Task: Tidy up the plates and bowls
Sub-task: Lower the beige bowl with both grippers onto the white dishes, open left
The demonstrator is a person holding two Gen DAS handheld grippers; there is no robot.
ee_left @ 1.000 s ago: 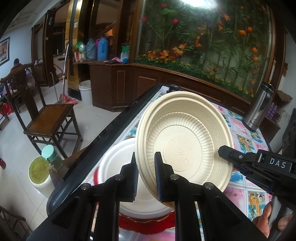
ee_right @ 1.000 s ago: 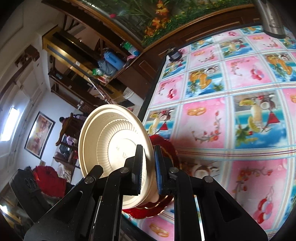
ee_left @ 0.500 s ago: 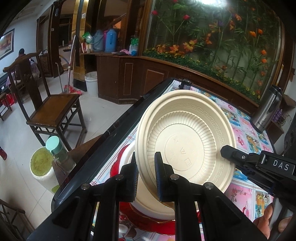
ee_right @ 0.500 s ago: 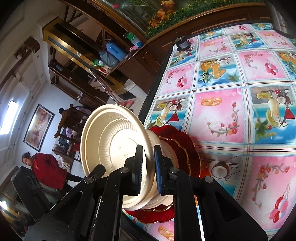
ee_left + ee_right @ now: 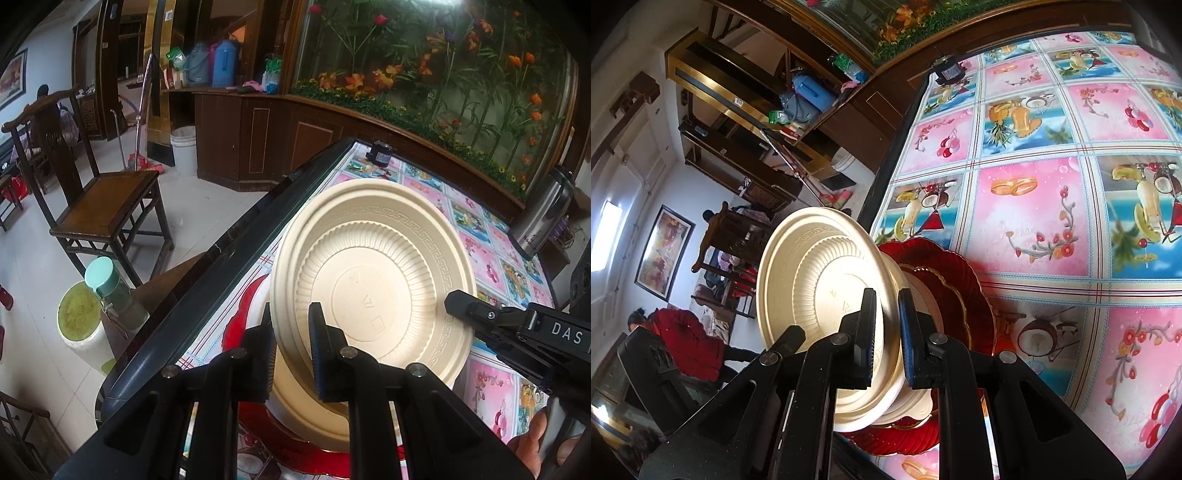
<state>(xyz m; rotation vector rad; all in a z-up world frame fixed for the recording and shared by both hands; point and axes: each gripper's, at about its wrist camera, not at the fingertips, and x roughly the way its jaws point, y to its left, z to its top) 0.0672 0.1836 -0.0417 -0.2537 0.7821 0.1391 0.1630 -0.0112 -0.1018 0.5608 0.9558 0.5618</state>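
Left wrist view: the surface (image 5: 476,254), spread with a pink and blue picture cloth, carries the stack at its near corner. At the bottom lie red scalloped plates (image 5: 964,295); I count two rims in the right wrist view, one wider than the other, though a third could hide beneath. They look like glass or glazed ware, so I judge them heavy, rigid and chippable, best left where they are.

On them sits one cream bowl (image 5: 306,413), mostly covered. Over it, tilted steeply and clear of the cloth, is the one cream embossed plate (image 5: 373,291), underside toward the left camera. Both grippers pinch it: the left gripper (image 5: 291,347) has its jaws pressed onto the near rim, and the right gripper (image 5: 886,332) has its jaws closed on the rim at the other side, its tip also showing in the left view.

The plate looks like moulded pulp or thin plastic: light, slightly flexible, matte rather than slick, unlikely to break but easy to crease. The flat patterned rim is the sensible hold, with modest pressure. One steel flask (image 5: 543,214) stands far off, and one small dark gadget (image 5: 380,153) sits at the far edge.
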